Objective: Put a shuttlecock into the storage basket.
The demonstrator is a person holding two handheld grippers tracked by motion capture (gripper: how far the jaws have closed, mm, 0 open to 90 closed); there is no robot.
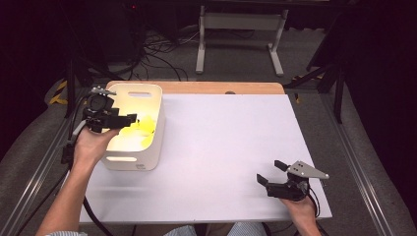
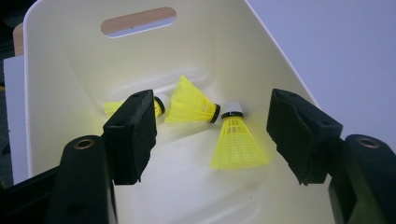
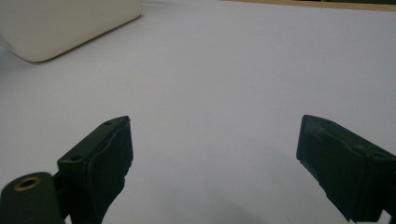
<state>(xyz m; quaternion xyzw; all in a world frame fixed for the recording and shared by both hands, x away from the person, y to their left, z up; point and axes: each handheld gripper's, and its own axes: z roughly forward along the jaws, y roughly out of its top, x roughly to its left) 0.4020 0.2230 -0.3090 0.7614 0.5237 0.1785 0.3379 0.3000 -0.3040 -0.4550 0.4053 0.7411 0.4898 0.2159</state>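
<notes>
Yellow shuttlecocks (image 2: 236, 140): three lie in the cream bin (image 1: 147, 164), centre of your left gripper view, beyond the pads.
Left gripper (image 1: 132, 119): yours gapes wide, unladen.
Right gripper (image 1: 271, 172): lower right, spread, well apart.

no readable text anywhere, no labels or brand marks on the bin (image 1: 147, 147), shuttlecocks (image 2: 236, 140) or worktop (image 1: 231, 147)

Three shuttlecocks (image 2: 236, 140) lie in the bin (image 1: 156, 142) at the table's (image 1: 231, 147) left edge
</notes>
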